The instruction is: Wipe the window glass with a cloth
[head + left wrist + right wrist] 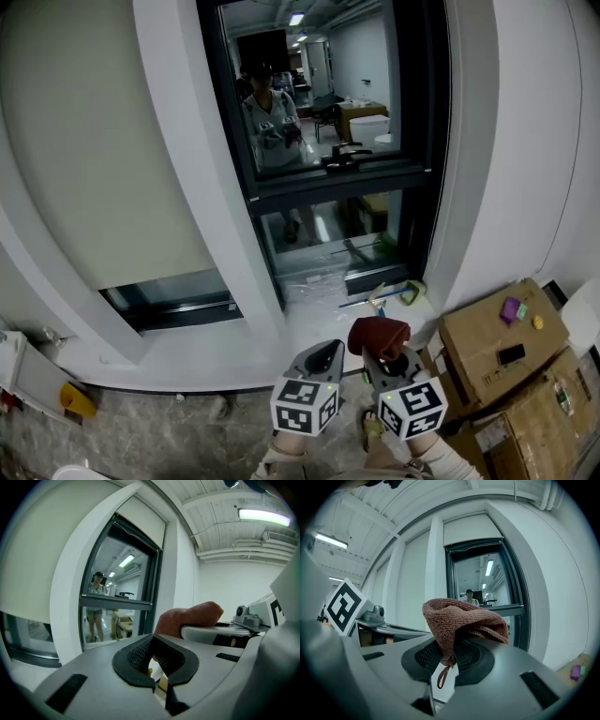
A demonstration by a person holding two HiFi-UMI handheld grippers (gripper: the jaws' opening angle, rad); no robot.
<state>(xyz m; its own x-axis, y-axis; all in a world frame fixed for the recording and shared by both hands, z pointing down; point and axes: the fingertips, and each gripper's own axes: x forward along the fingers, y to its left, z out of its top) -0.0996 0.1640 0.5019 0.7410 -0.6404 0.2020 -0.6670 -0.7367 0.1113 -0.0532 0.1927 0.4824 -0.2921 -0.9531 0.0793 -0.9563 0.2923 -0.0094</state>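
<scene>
The window (319,89) has a dark frame, an upper pane and a smaller lower pane (323,234); the glass reflects a person. My right gripper (382,354) is low in front of it, well short of the glass, shut on a reddish-brown cloth (378,336). In the right gripper view the cloth (459,618) bunches over the jaws of my right gripper (452,656), with the window (485,581) beyond. My left gripper (322,359) sits just to the left, shut and holding nothing. The left gripper view shows my left gripper (157,660), the cloth (187,618) and the window (117,578).
Cardboard boxes (497,342) stand at the right with small purple (511,309) and yellow (537,322) items on top. A hand tool (394,295) lies on the sill below the window. A yellow object (77,400) is at lower left. White wall columns flank the window.
</scene>
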